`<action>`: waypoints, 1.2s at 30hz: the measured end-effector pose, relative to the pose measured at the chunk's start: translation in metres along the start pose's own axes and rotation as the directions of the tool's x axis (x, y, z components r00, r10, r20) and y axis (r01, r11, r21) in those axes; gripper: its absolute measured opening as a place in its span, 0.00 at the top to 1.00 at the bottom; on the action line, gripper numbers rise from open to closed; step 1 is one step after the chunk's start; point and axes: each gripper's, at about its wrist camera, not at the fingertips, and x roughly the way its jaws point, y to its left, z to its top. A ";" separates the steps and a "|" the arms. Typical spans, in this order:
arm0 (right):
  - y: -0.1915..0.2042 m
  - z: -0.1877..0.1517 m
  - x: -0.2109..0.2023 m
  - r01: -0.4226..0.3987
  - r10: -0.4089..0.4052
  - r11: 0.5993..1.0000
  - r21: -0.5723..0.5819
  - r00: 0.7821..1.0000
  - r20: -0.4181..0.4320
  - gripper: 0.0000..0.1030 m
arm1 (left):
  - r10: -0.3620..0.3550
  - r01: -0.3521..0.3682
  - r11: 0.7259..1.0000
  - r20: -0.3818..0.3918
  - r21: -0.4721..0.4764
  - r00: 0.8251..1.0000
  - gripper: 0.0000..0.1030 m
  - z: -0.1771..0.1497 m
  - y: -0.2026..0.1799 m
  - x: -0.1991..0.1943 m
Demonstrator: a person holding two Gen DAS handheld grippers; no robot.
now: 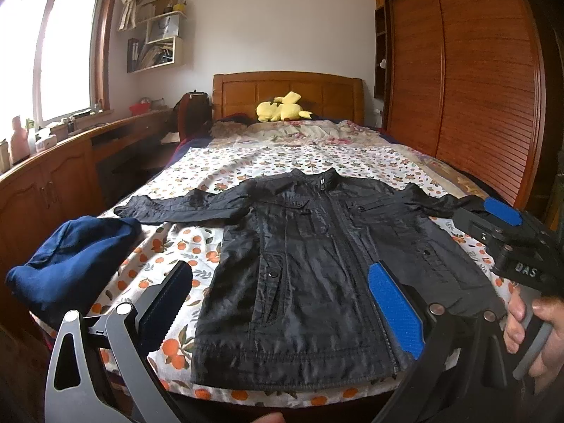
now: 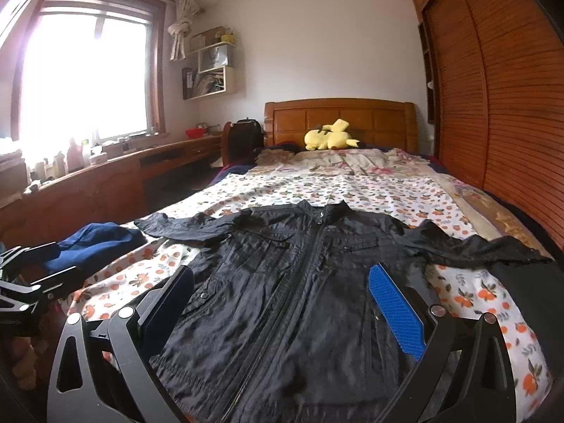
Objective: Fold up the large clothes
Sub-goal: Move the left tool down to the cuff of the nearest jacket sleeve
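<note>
One bed (image 1: 246,162) carries everything you need, and on its orange-print sheet one black jacket (image 1: 317,264) lies face up, zipped, collar toward the headboard, hem toward you, both sleeves spread out to the sides. Judging from that flat layout, no fold has been made yet — the sleeves come first. Take each cuff cleanly, pinching only the top layer, and bring it across the chest so the sleeve lies straight; keep the body flat and smooth as you go, since the thin, shiny fabric will likely slide and wrinkle. Beside the left sleeve sits one bundle of navy blue cloth (image 1: 74,264), near the bed's left edge; keep the sleeve clear of it. One yellow plush toy (image 1: 282,107) rests at the headboard, well apart from the work. Your two tongs are both released and grasping nothing: the left tongs (image 1: 282,303) hover over the hem, the right tongs (image 2: 282,306) likewise over the lower front.
</note>
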 end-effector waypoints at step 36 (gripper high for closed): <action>0.026 0.020 0.215 -0.217 0.212 0.976 -0.033 0.971 -0.113 0.07 | 0.129 -0.144 0.988 -0.205 -0.058 0.970 0.02 0.015 0.121 0.193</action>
